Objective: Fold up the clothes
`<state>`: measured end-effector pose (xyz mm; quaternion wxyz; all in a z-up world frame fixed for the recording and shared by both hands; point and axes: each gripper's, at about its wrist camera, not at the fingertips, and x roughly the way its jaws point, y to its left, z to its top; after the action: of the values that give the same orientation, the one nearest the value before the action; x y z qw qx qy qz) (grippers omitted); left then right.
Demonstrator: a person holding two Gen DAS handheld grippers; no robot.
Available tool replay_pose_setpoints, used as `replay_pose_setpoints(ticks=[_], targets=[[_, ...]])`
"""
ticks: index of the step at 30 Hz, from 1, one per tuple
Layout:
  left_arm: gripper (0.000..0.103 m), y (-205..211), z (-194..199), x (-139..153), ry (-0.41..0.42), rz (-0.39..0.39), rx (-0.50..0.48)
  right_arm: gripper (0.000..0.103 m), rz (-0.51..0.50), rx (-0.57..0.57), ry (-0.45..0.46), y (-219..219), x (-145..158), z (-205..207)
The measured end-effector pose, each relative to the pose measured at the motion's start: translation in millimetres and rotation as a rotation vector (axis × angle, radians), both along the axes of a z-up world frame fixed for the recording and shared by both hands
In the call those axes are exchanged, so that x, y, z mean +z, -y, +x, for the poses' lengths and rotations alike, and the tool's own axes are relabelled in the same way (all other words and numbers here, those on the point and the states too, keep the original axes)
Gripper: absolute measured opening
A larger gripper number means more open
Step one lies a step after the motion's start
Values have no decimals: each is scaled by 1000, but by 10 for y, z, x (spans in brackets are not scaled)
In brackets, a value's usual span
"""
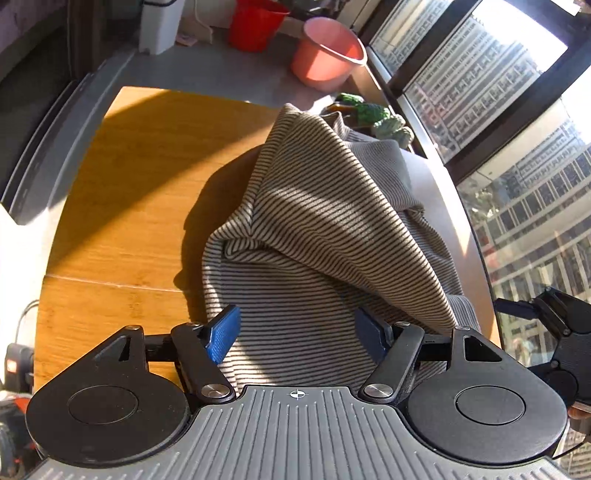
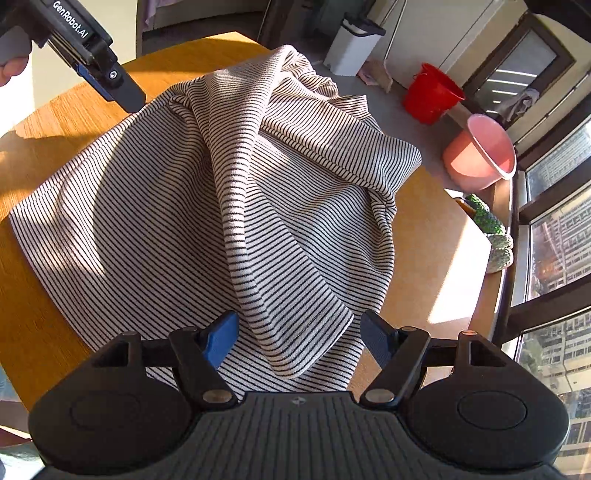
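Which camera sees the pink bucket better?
The left wrist view shows the pink bucket better: it stands near the top middle, with its rim and most of its side in sight, on the floor beyond the table. The right wrist view shows it smaller and stretched near the right edge.

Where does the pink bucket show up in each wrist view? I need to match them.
Left wrist: pink bucket top centre, on the floor beyond the table.
Right wrist: pink bucket right of centre, near the window.
Shared landmark: the red bucket standing beside it.
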<state>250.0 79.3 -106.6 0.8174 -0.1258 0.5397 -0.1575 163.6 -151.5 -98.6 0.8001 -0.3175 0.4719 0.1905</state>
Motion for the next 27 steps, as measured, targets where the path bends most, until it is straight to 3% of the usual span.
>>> replay_pose_setpoints(ticks=[1, 2, 3, 4, 8, 12, 14, 16, 18, 20, 22, 23, 24, 27], targets=[[74, 13, 6, -34, -13, 0, 12, 73, -41, 65, -8, -5, -88, 14], [74, 26, 13, -65, -24, -1, 24, 57, -48, 113, -18, 0, -132, 23], [74, 39, 20, -95, -36, -2, 36, 18, -43, 155, -54, -10, -142, 66], [74, 65, 26, -109, -41, 1, 44, 5, -37, 197, -90, -20, -150, 110], [76, 161, 50, -105, -45, 6, 82, 6, 40, 227, -76, 40, 194, 604], [81, 182, 106, -51, -16, 9, 151, 6, 122, 156, -16, 133, 667, 1628], [82, 164, 153, -64, -16, 20, 193, 7, 140, 145, -11, 146, 758, 2033], [83, 145, 201, -79, -17, 31, 235, 13, 161, 62, -150, 206, 671, 2510], [83, 115, 256, -71, -11, 43, 270, 36, 176, -67, -254, 312, 499, 2851], [83, 69, 320, -29, 8, 57, 295, 38, 223, -154, -263, 454, 399, 3015], [85, 22, 414, 16, 32, 67, 316, 48, 339, -232, -277, 643, 338, 3040], [85, 13, 467, 29, 40, 62, 323, 63, 405, -271, -289, 733, 300, 3013], [85, 7, 522, 39, 46, 55, 328, 71, 470, -311, -300, 822, 262, 2985], [85, 55, 675, 66, 74, 49, 336, 70, 591, -411, -280, 972, 69, 2945]])
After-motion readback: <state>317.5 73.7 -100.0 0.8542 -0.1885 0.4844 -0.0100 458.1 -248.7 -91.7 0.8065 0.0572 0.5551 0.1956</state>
